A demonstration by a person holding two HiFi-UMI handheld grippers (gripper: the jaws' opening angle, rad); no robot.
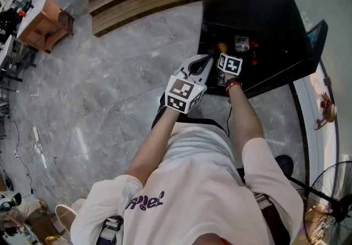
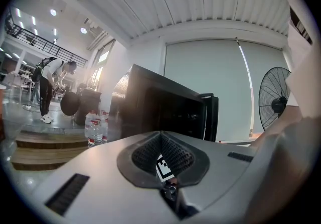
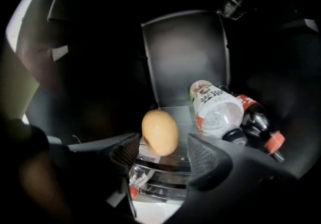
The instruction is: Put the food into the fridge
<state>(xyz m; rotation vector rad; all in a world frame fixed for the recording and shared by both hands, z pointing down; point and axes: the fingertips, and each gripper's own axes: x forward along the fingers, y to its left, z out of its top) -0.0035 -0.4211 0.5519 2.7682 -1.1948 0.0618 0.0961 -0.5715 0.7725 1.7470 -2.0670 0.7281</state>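
Seen from the head camera, a person in a white shirt stands at an open black fridge (image 1: 258, 13) and holds a gripper in each hand.

The left gripper (image 2: 161, 137) is outside the fridge; its jaws are closed together with nothing between them, and only a thin slit remains between the dark ribbed pads (image 2: 145, 155); ahead of the jaw tips stands the fridge's dark body; off to the left of the jaws, water bottles (image 2: 95, 127) stand by wooden steps (image 2: 47, 142); off to the right stands a floor fan (image 2: 275, 97).

The right gripper (image 3: 165, 150) reaches into the dark inside of the fridge; its jaws stand wide apart and grip nothing; a tan egg (image 3: 160, 132) sits in the gap between them, close by the left jaw's pad and clear of the right jaw's pad; whether the left pad touches it cannot be told; the egg rests near the front edge of a clear shelf (image 3: 173, 115); just below the jaws lies a clear plastic part (image 3: 150, 173); beyond the right jaw's tip a clear bottle (image 3: 215, 107) with a white and red label lies on its side; right of that, touching it, lies a dark bottle (image 3: 258, 120) with a red cap.
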